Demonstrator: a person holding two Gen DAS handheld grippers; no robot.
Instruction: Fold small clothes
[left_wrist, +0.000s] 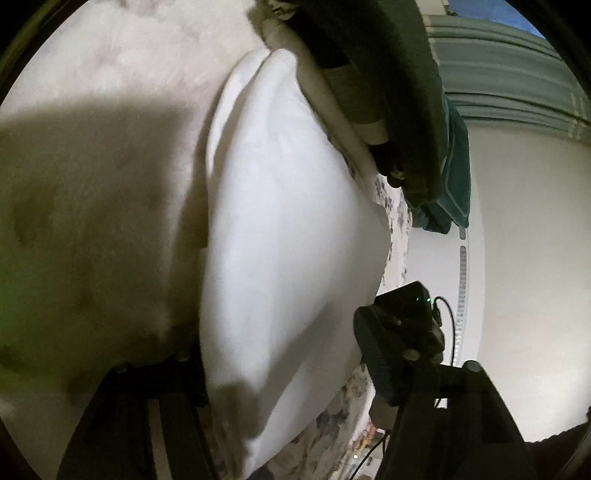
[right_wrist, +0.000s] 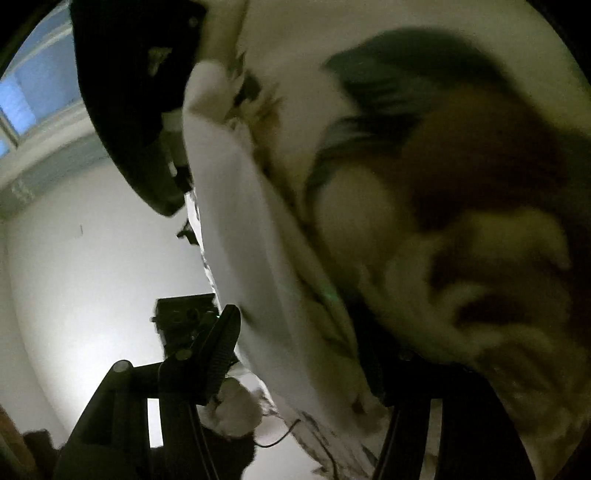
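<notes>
A white cloth (left_wrist: 288, 229) hangs in the air in front of the left wrist camera, between the two fingers of my left gripper (left_wrist: 284, 354). The right finger (left_wrist: 384, 354) stands clear of the cloth; the left finger is hidden behind it. In the right wrist view the same white cloth (right_wrist: 258, 266) runs down between the fingers of my right gripper (right_wrist: 303, 354), whose left finger (right_wrist: 221, 350) shows apart from the fabric. A dark green garment (left_wrist: 399, 92) lies on a pile above. The right wrist view is blurred on its right side.
A white fluffy surface (left_wrist: 110, 147) fills the left of the left wrist view. A floral-print sheet (left_wrist: 399, 214) edges it. A white wall (left_wrist: 524, 258) and pale green curtains (left_wrist: 509, 74) lie beyond. The other gripper's body (right_wrist: 140, 103) looms at the upper left of the right wrist view.
</notes>
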